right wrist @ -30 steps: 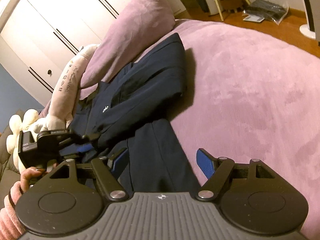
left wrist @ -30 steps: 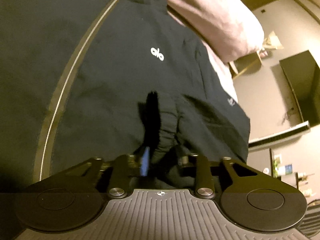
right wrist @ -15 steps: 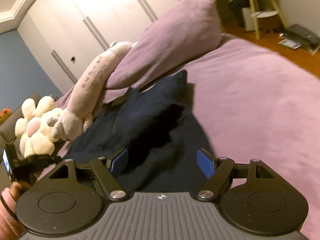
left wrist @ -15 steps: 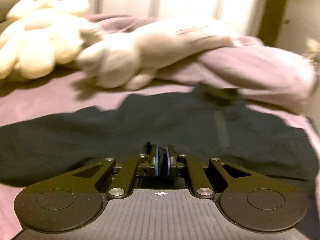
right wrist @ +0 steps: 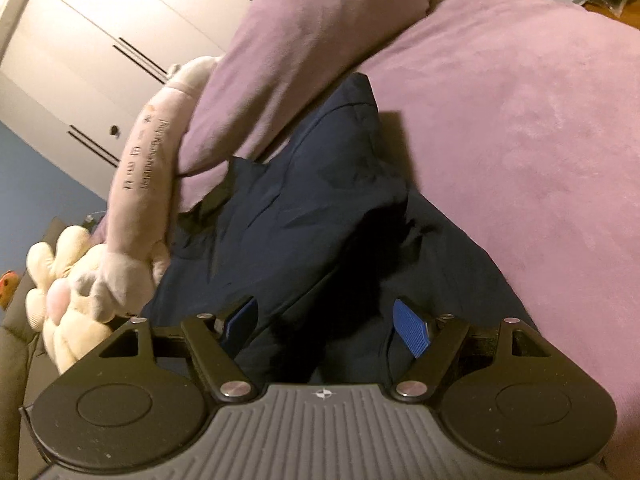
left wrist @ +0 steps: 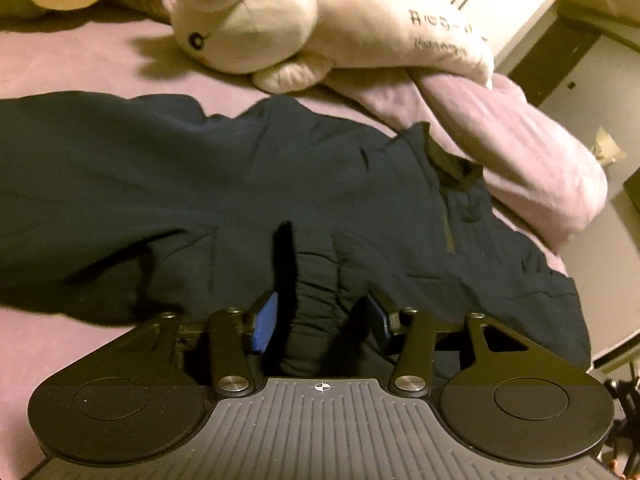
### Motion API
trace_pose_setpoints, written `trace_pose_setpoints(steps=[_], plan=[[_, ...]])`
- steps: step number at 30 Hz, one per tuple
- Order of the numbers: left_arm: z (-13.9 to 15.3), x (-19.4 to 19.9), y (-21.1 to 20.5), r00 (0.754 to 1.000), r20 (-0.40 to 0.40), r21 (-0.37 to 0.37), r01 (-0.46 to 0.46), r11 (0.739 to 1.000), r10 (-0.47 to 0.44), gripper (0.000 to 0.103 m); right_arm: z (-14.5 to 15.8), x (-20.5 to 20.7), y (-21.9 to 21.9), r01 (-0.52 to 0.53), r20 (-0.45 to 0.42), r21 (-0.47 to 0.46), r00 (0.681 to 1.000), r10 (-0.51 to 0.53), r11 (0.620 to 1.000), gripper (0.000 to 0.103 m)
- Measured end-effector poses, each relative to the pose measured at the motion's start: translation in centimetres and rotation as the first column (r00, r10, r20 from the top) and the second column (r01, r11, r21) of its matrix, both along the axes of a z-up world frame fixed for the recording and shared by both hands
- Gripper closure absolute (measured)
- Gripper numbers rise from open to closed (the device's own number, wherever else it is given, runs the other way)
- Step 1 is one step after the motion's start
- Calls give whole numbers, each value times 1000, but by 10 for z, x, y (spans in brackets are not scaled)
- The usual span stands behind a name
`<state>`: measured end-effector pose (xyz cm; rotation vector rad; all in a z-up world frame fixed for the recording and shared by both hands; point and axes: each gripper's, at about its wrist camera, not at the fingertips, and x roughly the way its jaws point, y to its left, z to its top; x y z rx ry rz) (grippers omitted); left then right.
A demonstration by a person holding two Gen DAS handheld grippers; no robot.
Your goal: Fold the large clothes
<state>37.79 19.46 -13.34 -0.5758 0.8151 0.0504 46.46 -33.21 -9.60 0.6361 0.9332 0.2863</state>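
Note:
A dark navy jacket (left wrist: 280, 168) lies spread on the purple bed, its collar (left wrist: 452, 164) towards the pillow. My left gripper (left wrist: 320, 320) hangs low over it with its jaws opening. The gathered sleeve cuff (left wrist: 316, 292) lies between them, and a gap shows beside the left blue pad (left wrist: 264, 320). In the right wrist view the jacket (right wrist: 300, 220) is folded over itself. My right gripper (right wrist: 324, 324) stands open just above that dark fabric, and its pads press on nothing.
A long pale plush toy (left wrist: 300, 20) and a purple pillow (left wrist: 520, 152) lie along the jacket's far side. The right wrist view shows the same pillow (right wrist: 312, 40), the plush (right wrist: 140, 168), bare purple cover (right wrist: 520, 120) to the right, and white wardrobe doors (right wrist: 100, 40) behind.
My left gripper, shut on the cuff before, has swung across the jacket and its jaws have parted around the cuff. My right gripper has moved in closer over the jacket, still open.

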Motion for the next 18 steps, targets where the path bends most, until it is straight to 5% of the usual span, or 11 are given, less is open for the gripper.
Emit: trace_pose_setpoints(steps=[1, 3, 7, 11, 14, 17, 18], plan=[[-1, 4, -2, 1000, -7, 12, 2, 1000, -2, 57, -2, 3, 2, 2, 2, 0, 1000, -2, 1000, 30], [2, 10, -5, 1000, 3, 57, 0, 998, 0, 90, -3, 7, 5, -3, 14, -25, 1000, 3, 1000, 40], [30, 25, -9, 993, 115, 156, -25, 987, 7, 94, -1, 11, 8, 4, 57, -77, 998, 0, 997, 47], [62, 37, -21, 971, 239, 364, -77, 928, -13, 93, -2, 10, -1, 36, 83, -90, 996, -29, 995, 49], [54, 48, -23, 982, 189, 413, -79, 907, 0, 88, -2, 6, -3, 36, 85, -118, 996, -26, 992, 48], [32, 45, -25, 994, 107, 514, -87, 854, 37, 85, 9, -2, -4, 23, 103, -158, 995, -7, 987, 39], [27, 41, -22, 996, 83, 509, -73, 858, 35, 78, 16, -5, -4, 22, 122, -169, 993, -1, 985, 36]])
